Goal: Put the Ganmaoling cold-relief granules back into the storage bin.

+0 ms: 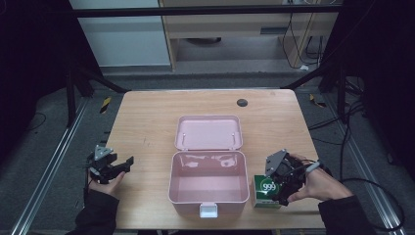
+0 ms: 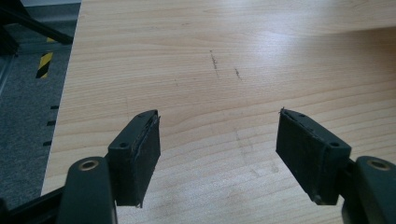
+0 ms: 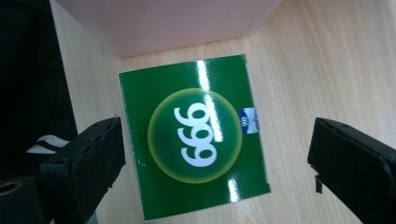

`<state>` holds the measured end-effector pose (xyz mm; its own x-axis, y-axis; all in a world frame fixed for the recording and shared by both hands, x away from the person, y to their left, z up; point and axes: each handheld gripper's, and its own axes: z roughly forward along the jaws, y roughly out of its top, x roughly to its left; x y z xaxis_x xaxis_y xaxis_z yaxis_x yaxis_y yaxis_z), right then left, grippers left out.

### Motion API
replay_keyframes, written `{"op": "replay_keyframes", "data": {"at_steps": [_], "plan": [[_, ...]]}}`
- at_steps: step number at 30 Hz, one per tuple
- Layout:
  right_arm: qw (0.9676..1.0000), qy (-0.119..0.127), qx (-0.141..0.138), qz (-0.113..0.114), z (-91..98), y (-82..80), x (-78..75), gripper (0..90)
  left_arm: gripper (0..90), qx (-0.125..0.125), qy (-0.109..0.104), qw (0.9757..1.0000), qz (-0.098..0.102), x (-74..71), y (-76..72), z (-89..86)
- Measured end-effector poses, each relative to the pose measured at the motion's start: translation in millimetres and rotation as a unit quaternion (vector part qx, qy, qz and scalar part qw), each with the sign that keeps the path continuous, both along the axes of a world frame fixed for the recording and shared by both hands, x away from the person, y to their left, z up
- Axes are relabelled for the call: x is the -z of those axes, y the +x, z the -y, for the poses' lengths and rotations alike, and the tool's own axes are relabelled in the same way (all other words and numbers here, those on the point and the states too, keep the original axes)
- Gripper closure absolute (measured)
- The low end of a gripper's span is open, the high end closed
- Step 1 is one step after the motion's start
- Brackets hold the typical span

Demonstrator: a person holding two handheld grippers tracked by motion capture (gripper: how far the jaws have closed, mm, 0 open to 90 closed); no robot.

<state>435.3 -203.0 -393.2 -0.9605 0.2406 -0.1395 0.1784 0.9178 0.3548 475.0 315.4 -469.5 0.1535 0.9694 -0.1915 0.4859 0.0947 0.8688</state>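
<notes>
Between the black jaws of the right claw [image 3: 215, 154] lies a glossy green box [image 3: 194, 135] with a yellow-green disc and white "999". Beyond it, a pale pink case [image 1: 208, 181]. The surface [image 2: 224, 60] is light woodgrain.

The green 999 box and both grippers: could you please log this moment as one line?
right gripper: open, above green 999 box | left gripper: open, empty | pink storage box: lid open

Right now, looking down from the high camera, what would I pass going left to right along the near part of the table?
Left gripper → open pink box → green 999 carton → right gripper, jaws open above that carton.
</notes>
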Motion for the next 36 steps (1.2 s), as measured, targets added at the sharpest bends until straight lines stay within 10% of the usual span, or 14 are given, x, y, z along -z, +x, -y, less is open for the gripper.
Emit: {"op": "replay_keyframes", "data": {"at_steps": [36], "plan": [[0.9983,-0.019,-0.018,-0.052,-8.4,8.0,52.2,5.9,29.7,-0.001,0.001,1.0000,0.000,0.6,0.3,1.4]]}}
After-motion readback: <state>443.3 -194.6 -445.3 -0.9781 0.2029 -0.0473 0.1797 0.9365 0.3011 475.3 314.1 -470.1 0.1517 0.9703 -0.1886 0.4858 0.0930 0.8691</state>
